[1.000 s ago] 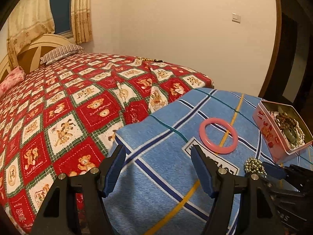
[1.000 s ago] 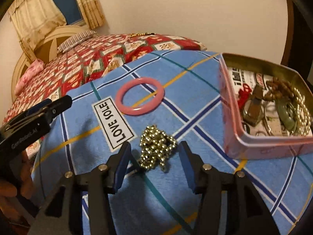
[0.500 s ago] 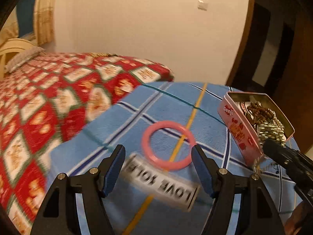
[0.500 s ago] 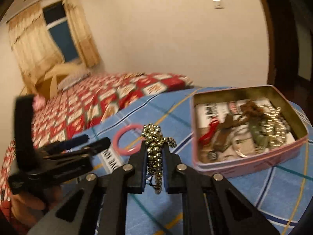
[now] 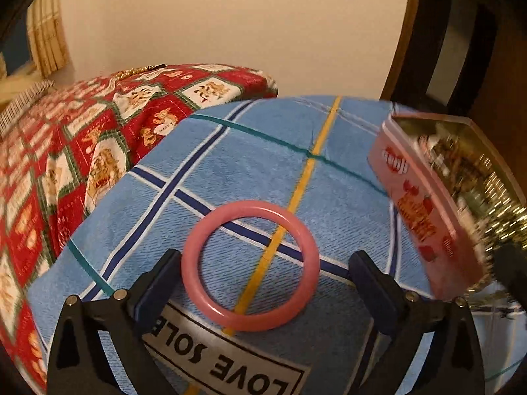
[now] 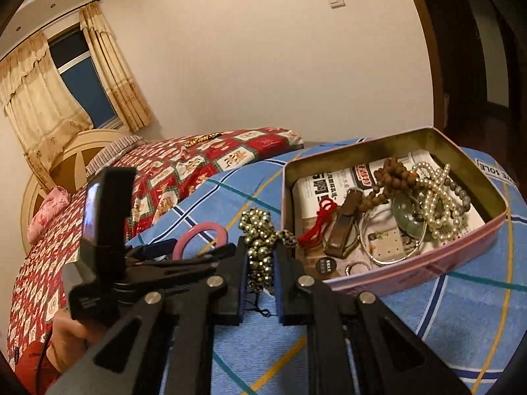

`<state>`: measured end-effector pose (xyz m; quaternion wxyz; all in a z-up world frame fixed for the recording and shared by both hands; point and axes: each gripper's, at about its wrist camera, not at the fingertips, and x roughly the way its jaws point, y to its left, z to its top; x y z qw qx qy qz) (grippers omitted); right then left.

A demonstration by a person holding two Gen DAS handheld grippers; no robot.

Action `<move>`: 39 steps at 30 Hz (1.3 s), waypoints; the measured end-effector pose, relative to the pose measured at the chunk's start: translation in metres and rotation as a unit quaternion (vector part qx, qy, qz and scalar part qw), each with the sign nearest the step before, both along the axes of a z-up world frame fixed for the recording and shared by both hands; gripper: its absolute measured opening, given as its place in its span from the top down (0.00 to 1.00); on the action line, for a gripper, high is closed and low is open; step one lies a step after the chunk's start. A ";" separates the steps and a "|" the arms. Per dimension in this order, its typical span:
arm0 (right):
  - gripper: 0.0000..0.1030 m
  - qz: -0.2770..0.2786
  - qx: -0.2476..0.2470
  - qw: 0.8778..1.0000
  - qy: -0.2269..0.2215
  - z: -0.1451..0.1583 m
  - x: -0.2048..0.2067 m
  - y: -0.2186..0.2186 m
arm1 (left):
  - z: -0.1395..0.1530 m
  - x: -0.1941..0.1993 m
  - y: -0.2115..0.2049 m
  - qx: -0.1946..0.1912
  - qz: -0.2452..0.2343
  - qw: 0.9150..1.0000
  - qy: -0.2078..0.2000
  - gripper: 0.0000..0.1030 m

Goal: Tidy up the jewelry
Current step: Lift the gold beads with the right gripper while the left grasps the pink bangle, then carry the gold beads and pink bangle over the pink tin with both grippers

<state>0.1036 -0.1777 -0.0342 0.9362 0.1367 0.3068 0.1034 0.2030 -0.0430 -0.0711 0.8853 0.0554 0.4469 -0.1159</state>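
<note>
- Left wrist view: the left gripper is reaching down over the blue checked blanket. Its jaws have just been opening and are standing wide apart.
- The pink bangle is lying flat on the blanket between the two jaws. The left finger is sitting just beside its rim, maybe touching it. The right finger is sitting apart from it, so nothing is being squeezed.
- A white label reading LOVE SOLE is showing near the camera, under the bangle.
- The pink tin is standing on the right, looking blurry, with shiny beads inside.
- The red teddy bear bedspread is lying far off on the left.
- Right wrist view: the right gripper is clenched on a bunch of gold beads. The beads are sticking up above the jaws and hanging below them.
- The pink tin is sitting open just to the right of the beads. Pearls, brown beads and a red cord are lying inside it.
- The left gripper is showing on the left, with a hand holding it and the pink bangle beside its tips.
</note>
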 end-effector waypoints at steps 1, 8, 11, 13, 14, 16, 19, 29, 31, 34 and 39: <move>0.85 0.000 0.000 1.000 -0.001 0.000 0.000 0.001 | 0.000 0.000 -0.002 0.005 0.000 1.000 -0.003 0.02; 0.85 -0.002 0.001 1.000 0.004 -0.004 0.003 0.001 | 0.003 0.000 0.009 -0.021 0.011 1.000 -0.012 0.21; 0.85 -0.003 -0.001 1.000 0.003 -0.004 0.003 0.001 | 0.005 -0.002 0.018 -0.051 0.015 0.998 -0.014 0.21; 0.85 -0.003 -0.001 1.000 0.003 -0.005 0.004 0.001 | 0.006 -0.005 0.020 -0.063 0.019 0.998 -0.017 0.21; 0.85 -0.004 -0.001 1.000 0.003 -0.004 0.004 0.001 | 0.007 -0.008 0.023 -0.074 0.022 0.997 -0.018 0.21; 0.85 -0.006 -0.001 1.000 0.002 -0.005 0.003 0.000 | 0.008 -0.013 0.027 -0.087 0.031 0.996 -0.021 0.21; 0.85 -0.009 0.002 1.000 -0.006 -0.003 0.003 -0.001 | 0.013 -0.026 0.031 -0.100 0.047 0.993 -0.041 0.21; 0.85 -0.024 -0.029 0.999 -0.029 0.000 -0.001 0.000 | 0.033 -0.069 0.011 -0.048 0.064 0.988 -0.129 0.21; 0.85 -0.028 -0.032 0.999 -0.032 0.000 -0.002 0.000 | 0.033 -0.076 0.008 -0.042 0.060 0.988 -0.134 0.21; 0.85 -0.037 -0.038 0.998 -0.036 0.001 -0.004 -0.002 | 0.033 -0.085 0.003 -0.040 0.053 0.988 -0.136 0.21; 0.85 -0.056 -0.054 0.996 -0.046 0.005 -0.010 -0.004 | 0.034 -0.097 -0.003 -0.031 0.048 0.988 -0.144 0.21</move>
